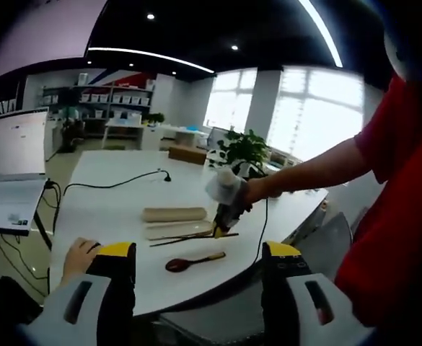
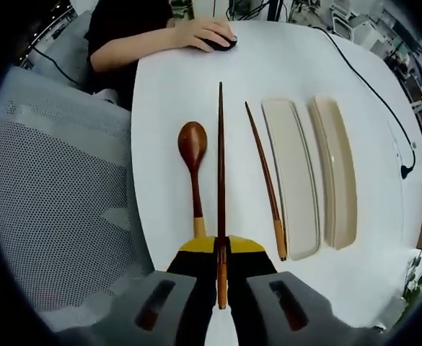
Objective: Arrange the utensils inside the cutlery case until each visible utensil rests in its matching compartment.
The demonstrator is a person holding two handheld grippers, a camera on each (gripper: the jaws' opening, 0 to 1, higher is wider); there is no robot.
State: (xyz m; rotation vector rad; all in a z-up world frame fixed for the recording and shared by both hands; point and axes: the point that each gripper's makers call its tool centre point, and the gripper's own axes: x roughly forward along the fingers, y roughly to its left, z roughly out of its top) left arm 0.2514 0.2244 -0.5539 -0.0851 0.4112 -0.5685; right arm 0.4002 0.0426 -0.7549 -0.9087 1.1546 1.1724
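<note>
In the right gripper view, my right gripper [image 2: 221, 249] is shut on the handle end of a dark wooden chopstick [image 2: 221, 166] that points away from me over the white table [image 2: 160, 86]. A wooden spoon [image 2: 194, 162] lies just left of it and a second chopstick [image 2: 265, 176] just right. Beyond that lie the beige case tray [image 2: 291, 176] and its lid [image 2: 335, 169], both with nothing in them. In the left gripper view, my left gripper [image 1: 200, 259] is open and held off the table edge. From there I see the spoon [image 1: 195, 262], the case [image 1: 173, 215] and the right gripper [image 1: 229, 210].
A person's hand [image 2: 200, 30] rests on a mouse [image 2: 220, 43] at the table's end. A grey mesh chair [image 2: 59, 180] stands beside the table. A black cable [image 2: 369, 86] runs across the table past the case. A laptop [image 1: 12, 169] and a potted plant [image 1: 243, 148] stand further off.
</note>
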